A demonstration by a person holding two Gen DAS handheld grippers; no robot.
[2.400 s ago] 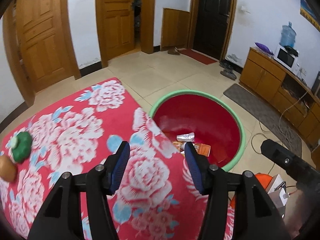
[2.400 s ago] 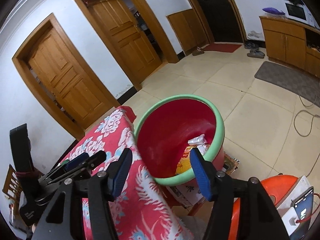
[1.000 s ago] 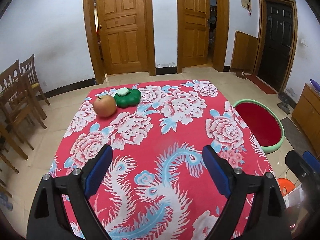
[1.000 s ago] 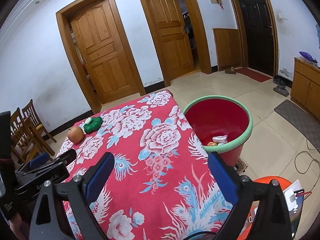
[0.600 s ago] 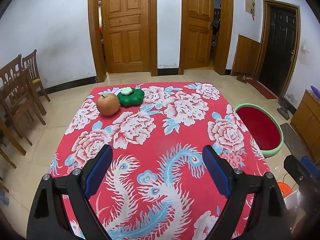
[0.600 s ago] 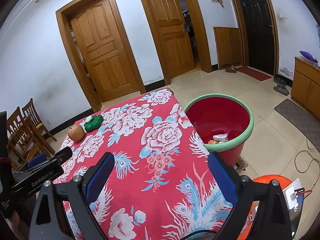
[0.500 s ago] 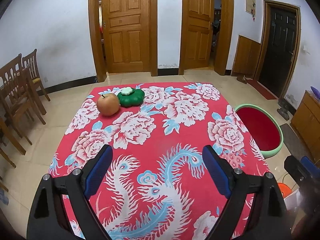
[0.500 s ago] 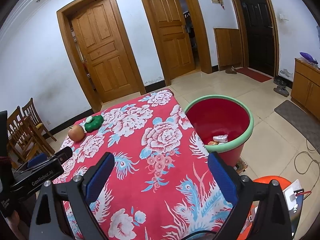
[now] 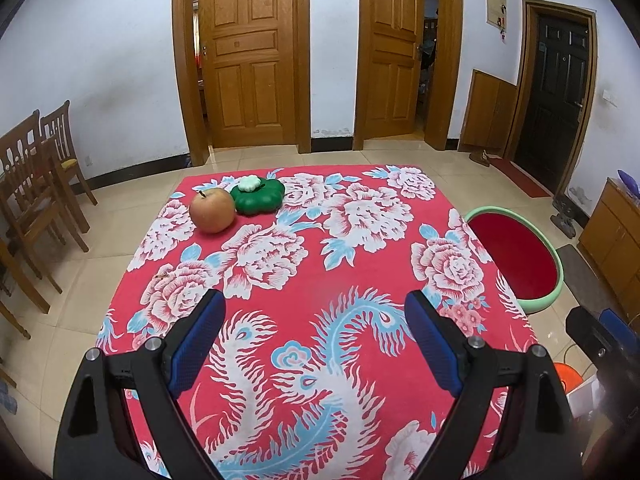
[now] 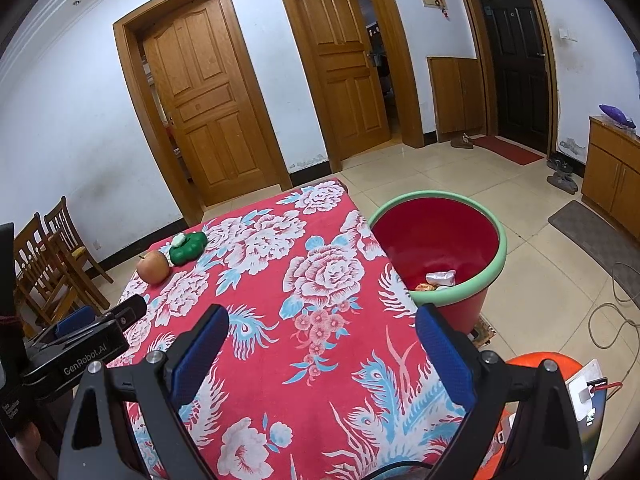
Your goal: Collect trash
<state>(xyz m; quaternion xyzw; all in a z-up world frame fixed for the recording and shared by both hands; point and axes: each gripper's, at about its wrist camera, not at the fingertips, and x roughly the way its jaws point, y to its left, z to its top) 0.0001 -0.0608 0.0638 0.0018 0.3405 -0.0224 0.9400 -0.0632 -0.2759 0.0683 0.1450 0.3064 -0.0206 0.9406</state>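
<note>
Both grippers, left [image 9: 314, 322] and right [image 10: 322, 334], wide open, empty, trash [image 10: 439, 280] in bucket [image 10: 496, 268] beyond right gripper's right finger.

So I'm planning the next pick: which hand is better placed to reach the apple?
Probably left. The apple sits at the table's far left corner, beside the green pad, on the left gripper's side. The right gripper is nearer the bucket. Both jaws are open and empty.

"GenRobot.AI" on the left hand-held gripper [image 10: 96, 322] body.
</note>
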